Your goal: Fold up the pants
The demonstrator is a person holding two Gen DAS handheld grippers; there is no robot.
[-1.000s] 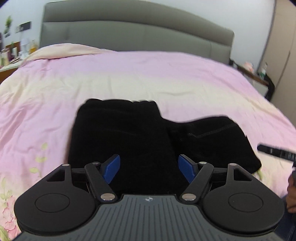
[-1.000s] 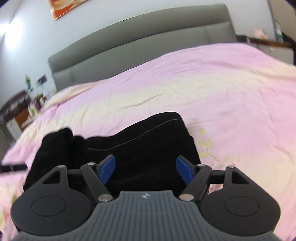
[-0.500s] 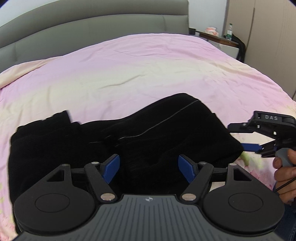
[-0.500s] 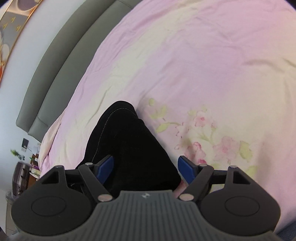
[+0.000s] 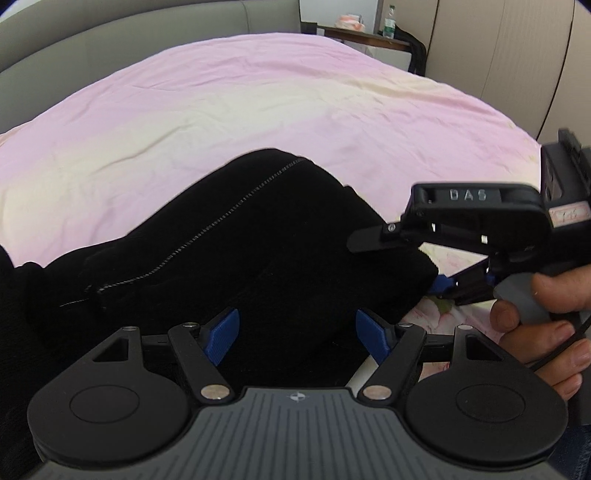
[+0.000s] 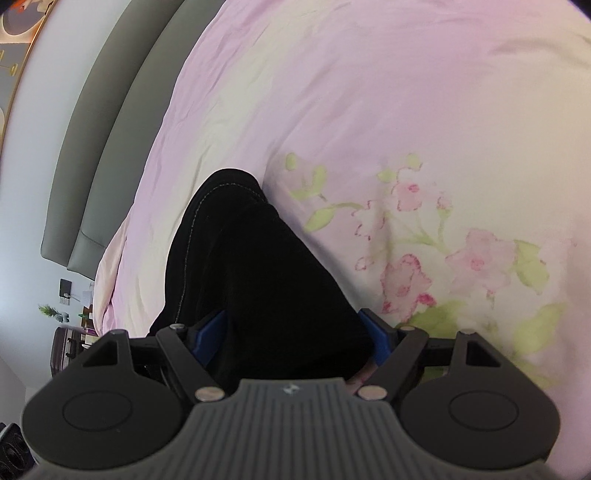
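Note:
Folded black pants (image 5: 266, 236) with a grey stitched seam lie on the pink bedspread (image 5: 258, 103). My left gripper (image 5: 298, 334) is open, its blue pads spread over the near edge of the pants. My right gripper (image 6: 291, 338) is open, turned on its side, with the right end of the pants (image 6: 255, 266) between its blue pads. In the left wrist view the right gripper (image 5: 417, 254) shows at the pants' right end, one finger above the cloth and one below, held by a hand (image 5: 546, 306).
A grey padded headboard (image 5: 110, 33) runs behind the bed. A nightstand (image 5: 362, 33) with a bottle stands at the far right by beige wardrobe doors (image 5: 517, 55). Floral print (image 6: 461, 258) covers the near bedspread. A cluttered desk (image 6: 70, 332) stands at the far left.
Both grippers moved toward the right end of the pants. The right gripper rolled onto its side and slid its jaws around that end. Both stayed open.

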